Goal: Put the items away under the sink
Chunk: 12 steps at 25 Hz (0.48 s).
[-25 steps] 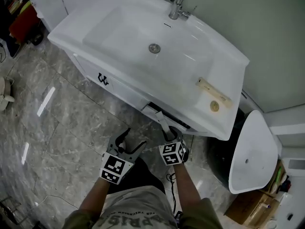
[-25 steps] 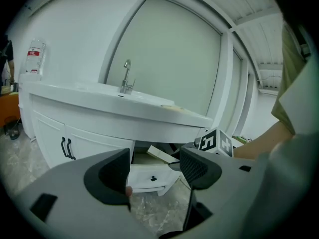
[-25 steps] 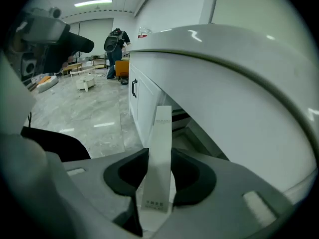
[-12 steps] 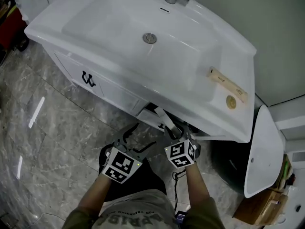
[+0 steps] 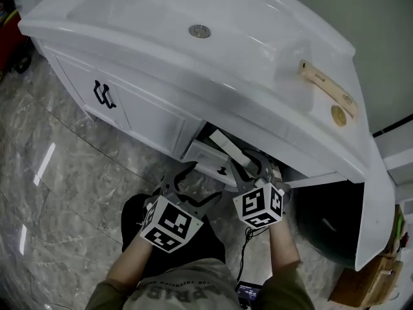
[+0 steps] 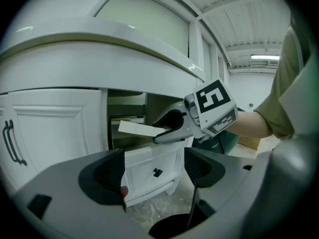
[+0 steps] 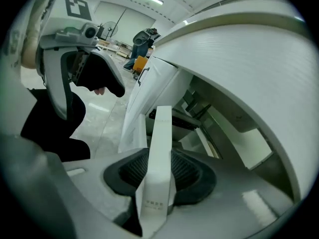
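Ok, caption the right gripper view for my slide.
Right claw clamped on a slim white box, pointing it into the open cabinet under the sink.

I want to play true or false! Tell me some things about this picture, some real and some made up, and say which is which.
1. The right hand-held gripper is shut on a long white box. True.
2. The left hand-held gripper holds a box too. False: its jaws stand apart with nothing between them.
3. Every cabinet door under the sink is shut. False: one door stands open, and the white box points into the gap.
4. A tan box lies on the sink top, next to a small round gold thing. True.
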Motion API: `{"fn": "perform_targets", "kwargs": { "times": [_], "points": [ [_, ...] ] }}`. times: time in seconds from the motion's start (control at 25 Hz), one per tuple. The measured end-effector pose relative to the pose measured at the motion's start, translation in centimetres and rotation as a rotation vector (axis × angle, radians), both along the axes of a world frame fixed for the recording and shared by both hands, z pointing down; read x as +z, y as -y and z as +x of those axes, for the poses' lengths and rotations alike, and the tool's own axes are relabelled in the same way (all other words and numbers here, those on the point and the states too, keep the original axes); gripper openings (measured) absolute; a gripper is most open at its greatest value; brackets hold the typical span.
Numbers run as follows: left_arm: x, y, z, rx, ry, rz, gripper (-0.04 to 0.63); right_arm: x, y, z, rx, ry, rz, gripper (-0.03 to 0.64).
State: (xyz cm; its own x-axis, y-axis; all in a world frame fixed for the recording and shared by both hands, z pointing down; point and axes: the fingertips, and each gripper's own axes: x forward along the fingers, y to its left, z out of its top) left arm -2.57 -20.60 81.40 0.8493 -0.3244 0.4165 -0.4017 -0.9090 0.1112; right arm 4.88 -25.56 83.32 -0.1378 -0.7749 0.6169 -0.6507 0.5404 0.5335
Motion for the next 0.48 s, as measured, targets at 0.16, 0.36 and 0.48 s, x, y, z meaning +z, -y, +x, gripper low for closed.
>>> {"fn": "perform_targets", "kwargs": {
  "times": [0.16,0.36,0.48],
  "points": [
    [1.2,0.0,0.3,-0.021,0.004,0.027,0.357,0.7,0.7,0.6,-0.024,-0.04,0.027,0.144],
    [2.0,0.3,0.6,-0.043,0.032,0.045,0.357,1.3,1.4,1.6,-0.019,-0.06,0.022,0.144],
    [2.1,0.6,0.8,-0.044,0.044,0.049,0.357,1.8,1.9,2.2,-0.014,-0.074,-0.004,0.144]
  ]
}}
